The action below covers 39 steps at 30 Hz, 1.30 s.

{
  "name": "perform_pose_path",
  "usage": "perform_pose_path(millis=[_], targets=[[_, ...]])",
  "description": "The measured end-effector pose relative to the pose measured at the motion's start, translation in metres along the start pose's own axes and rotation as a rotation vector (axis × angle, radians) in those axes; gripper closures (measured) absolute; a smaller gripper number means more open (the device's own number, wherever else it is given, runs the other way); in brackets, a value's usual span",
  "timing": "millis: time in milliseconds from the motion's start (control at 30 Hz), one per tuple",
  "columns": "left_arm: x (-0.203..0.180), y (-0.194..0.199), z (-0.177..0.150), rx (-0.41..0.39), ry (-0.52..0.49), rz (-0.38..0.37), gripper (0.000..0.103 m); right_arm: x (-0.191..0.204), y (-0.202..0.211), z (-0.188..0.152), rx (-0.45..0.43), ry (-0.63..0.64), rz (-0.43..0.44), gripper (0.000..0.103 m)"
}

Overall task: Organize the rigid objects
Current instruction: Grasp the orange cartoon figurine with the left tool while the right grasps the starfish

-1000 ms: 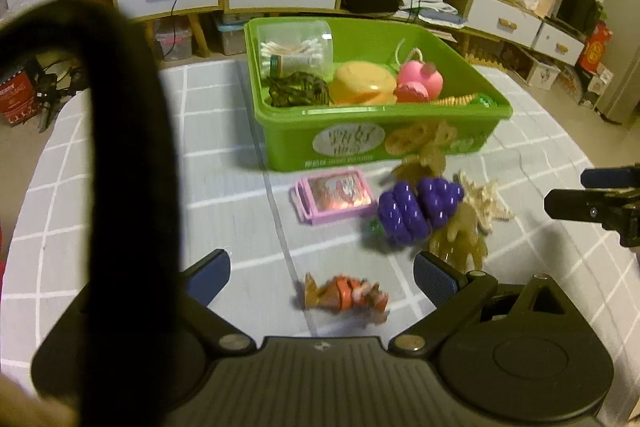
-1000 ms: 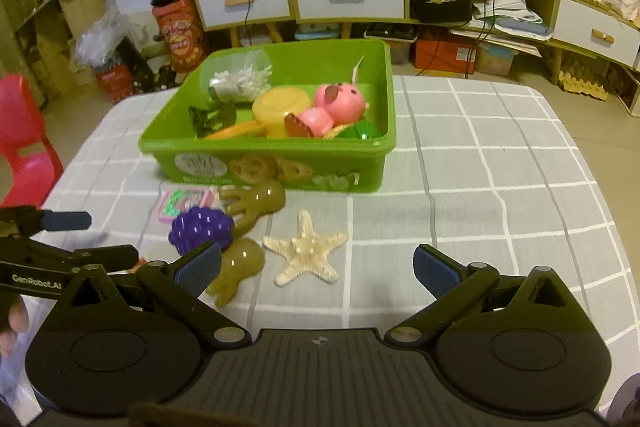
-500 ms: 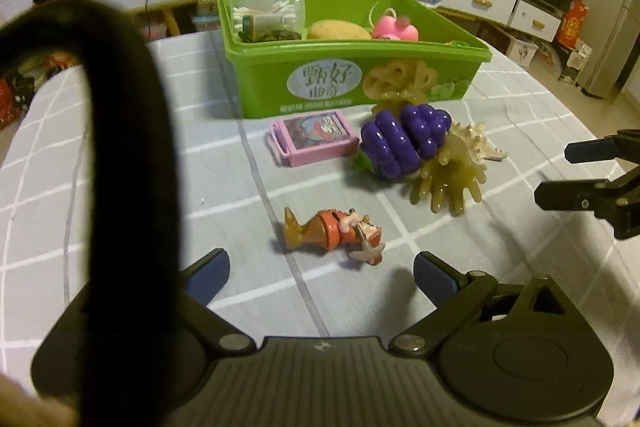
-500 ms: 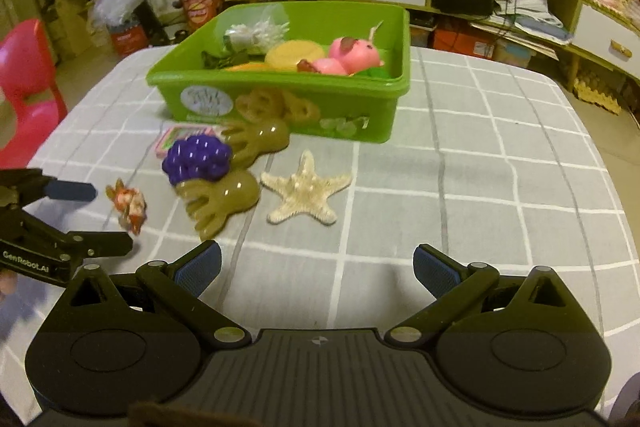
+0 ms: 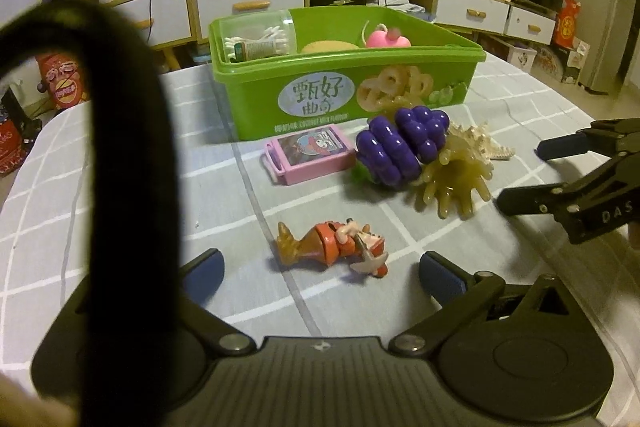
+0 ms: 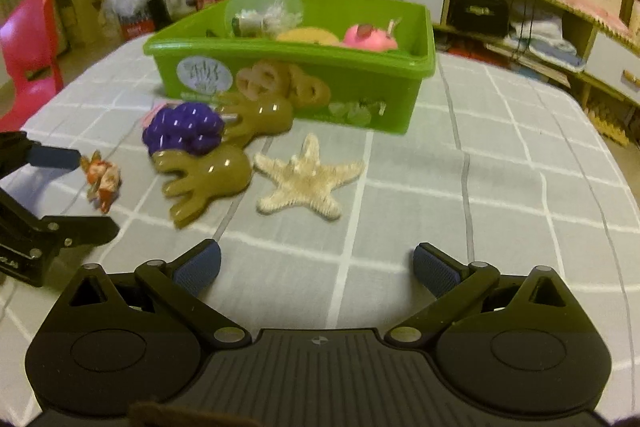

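**A:** How much of the sorting is done?

**B:** Part of it, by my reckoning. The green bin (image 5: 344, 83) already holds a clear tub of cotton swabs (image 5: 258, 39), a yellow round thing (image 5: 326, 47) and a pink pig toy (image 5: 386, 38). The rest lies outside it on the checked tablecloth (image 5: 120, 195).

**A:** Take me across it, left to right.

**B:** In my left view: the pink card box (image 5: 310, 155) just in front of the bin, the small orange figure (image 5: 334, 247) lying on its side nearer to me, then the purple grapes (image 5: 402, 145) resting against an amber octopus toy (image 5: 456, 183), with the starfish (image 6: 306, 179) furthest right. A second amber octopus (image 6: 260, 117) lies touching the bin wall, seen from my right view. Six things left, I judge.

**A:** And your claws?

**B:** My left gripper (image 5: 320, 267) is empty, its jaws opening wide, the orange figure lying ahead of the gap between them, untouched. My right gripper (image 6: 316, 267) is spread open too, holding nothing, with the starfish ahead of it on the cloth.

**A:** So nothing is in hand?

**B:** Nothing yet. The figure looks like my left's next pick.
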<state>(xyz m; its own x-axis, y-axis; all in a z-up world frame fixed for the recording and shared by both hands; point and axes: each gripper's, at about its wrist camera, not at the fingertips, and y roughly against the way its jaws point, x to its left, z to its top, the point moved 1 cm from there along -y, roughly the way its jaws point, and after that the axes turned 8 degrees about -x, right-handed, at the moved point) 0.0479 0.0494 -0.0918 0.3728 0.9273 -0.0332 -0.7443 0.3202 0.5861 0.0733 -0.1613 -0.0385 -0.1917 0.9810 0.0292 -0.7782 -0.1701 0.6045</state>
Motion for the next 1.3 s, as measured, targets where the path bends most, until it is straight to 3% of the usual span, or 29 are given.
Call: perform_pose_path(millis=[500,600,767,967,1033,1300], targets=[[-0.001,-0.004,0.004,0.002,-0.001,-0.002,0.026,-0.008,-0.024,0.013,-0.060,0.022,0.020,0.002],[-0.001,-0.004,0.005,-0.001,0.001,-0.002,0.031,-0.008,-0.026,0.015,-0.059,0.021,0.016,0.002],[0.001,-0.004,0.008,-0.008,0.009,-0.001,0.052,-0.007,-0.027,0.017,-0.057,0.032,0.019,0.005],[0.004,-0.003,0.010,-0.014,0.022,0.008,0.071,-0.004,-0.023,0.019,-0.065,0.047,0.044,0.017],[0.004,-0.003,0.010,-0.017,0.022,0.013,0.077,-0.002,-0.022,0.020,-0.068,0.055,0.052,0.027],[0.004,-0.003,0.010,-0.013,0.029,0.019,0.077,0.007,-0.020,0.025,-0.059,0.098,0.040,0.042]])
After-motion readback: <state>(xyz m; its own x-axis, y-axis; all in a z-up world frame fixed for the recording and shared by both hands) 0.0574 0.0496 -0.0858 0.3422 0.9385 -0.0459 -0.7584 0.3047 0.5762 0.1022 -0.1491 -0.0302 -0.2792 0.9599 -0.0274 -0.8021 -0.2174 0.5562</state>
